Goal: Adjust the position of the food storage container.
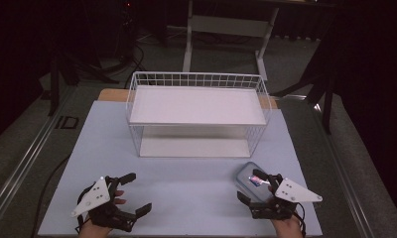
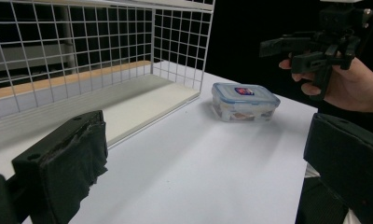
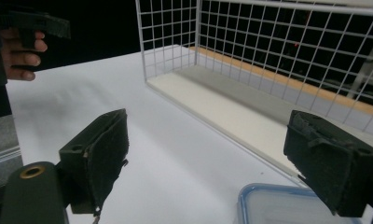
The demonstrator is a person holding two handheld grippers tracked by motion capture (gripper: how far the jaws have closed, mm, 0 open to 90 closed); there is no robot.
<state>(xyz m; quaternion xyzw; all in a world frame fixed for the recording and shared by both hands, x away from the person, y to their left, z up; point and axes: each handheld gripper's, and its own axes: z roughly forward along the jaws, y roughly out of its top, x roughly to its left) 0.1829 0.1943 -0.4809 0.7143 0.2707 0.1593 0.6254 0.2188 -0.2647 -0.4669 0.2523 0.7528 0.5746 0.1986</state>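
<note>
**Lab / recording rig, not a home**

White board (image 1: 186,198) laid as a staged work surface on a wooden tabletop (image 1: 112,94), grey carpet (image 1: 18,153) underneath. Black curtains (image 1: 18,39) close off the sides from 9 to 3 o'clock. Stand legs (image 1: 62,74) at 10 and 2 o'clock, loose cables (image 1: 134,57) at 11, white desk frame (image 1: 226,25) at 12.

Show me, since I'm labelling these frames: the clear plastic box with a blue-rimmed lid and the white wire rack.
Clear plastic box with blue-rimmed lid (image 2: 244,95), left gripper view, on its lid top.
White wire rack (image 1: 196,79), high view, on its back rim.
</note>
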